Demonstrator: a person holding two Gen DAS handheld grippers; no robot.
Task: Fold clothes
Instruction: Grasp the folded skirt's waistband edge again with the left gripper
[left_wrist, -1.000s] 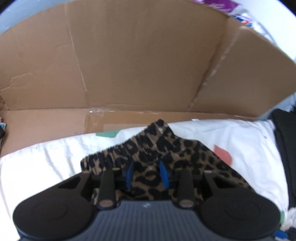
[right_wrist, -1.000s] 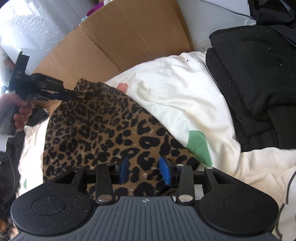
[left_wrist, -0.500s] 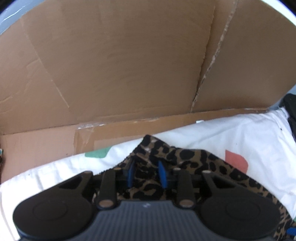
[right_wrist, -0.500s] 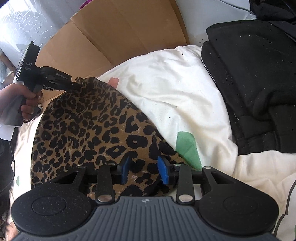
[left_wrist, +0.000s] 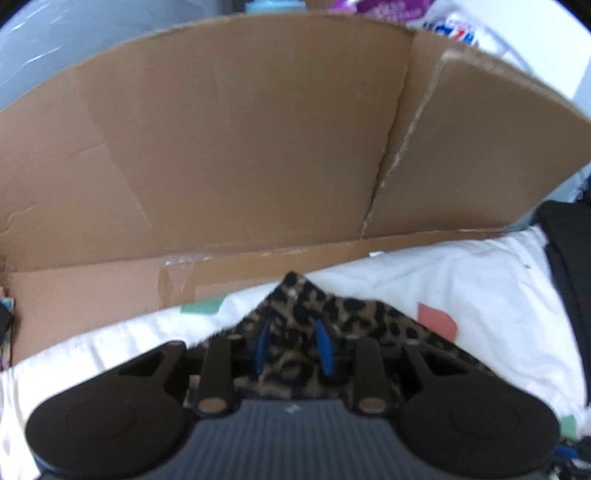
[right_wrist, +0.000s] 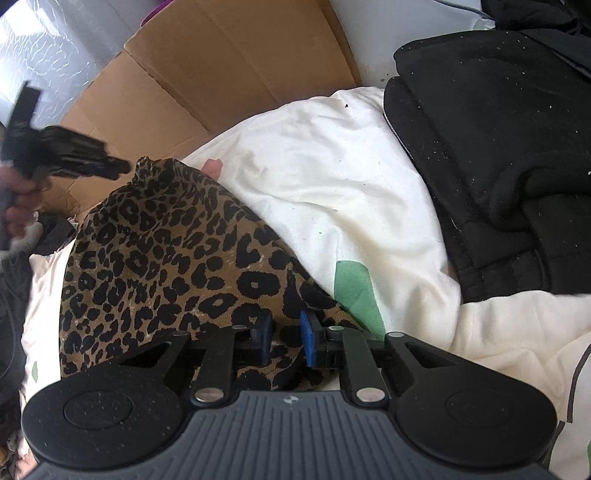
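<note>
A leopard-print garment (right_wrist: 159, 254) lies spread on a white bedsheet (right_wrist: 332, 177). In the left wrist view its far corner (left_wrist: 295, 295) peaks in front of my left gripper (left_wrist: 291, 347), whose blue pads stand apart with cloth below them. In the right wrist view the left gripper (right_wrist: 114, 168) is just clear of that far corner. My right gripper (right_wrist: 286, 336) sits at the garment's near edge, its pads apart with cloth between and under them.
A flattened cardboard box (left_wrist: 258, 147) stands as a wall behind the bed. A pile of black clothes (right_wrist: 498, 147) lies to the right on the sheet. The sheet has green (right_wrist: 354, 291) and pink (left_wrist: 436, 321) patches.
My left gripper has let go of the garment's far corner and pulled back a little. The garment has settled flatter. My right gripper's pads have opened slightly at the near edge.
</note>
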